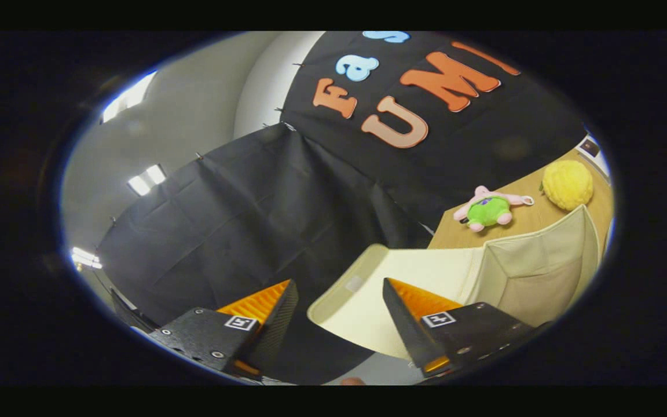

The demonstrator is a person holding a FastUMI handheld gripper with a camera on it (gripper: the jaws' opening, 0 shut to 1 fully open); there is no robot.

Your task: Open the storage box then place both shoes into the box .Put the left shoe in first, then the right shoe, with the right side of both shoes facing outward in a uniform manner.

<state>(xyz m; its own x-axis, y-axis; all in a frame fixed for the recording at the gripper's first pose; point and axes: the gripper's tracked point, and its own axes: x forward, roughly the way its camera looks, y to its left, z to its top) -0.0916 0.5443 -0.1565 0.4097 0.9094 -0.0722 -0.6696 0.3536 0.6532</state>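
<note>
The cream fabric storage box [542,272] stands on the wooden table [533,223], seen at a strong tilt. Its cream lid flap [356,307] is swung away from the box body and reaches toward me. My gripper [339,281] is open, its fingers wide apart. The flap's rounded edge lies in the gap between them and runs behind the right finger [411,324]. The left finger [272,315] has only black cloth behind it. I cannot tell whether either finger touches the flap. The inside of the box is hidden.
A pink and green plush toy [487,209] and a yellow plush toy [567,184] lie on the table beyond the box. Black booth cloth [252,220] hangs behind and to the left, with a grey ceiling and lights above it.
</note>
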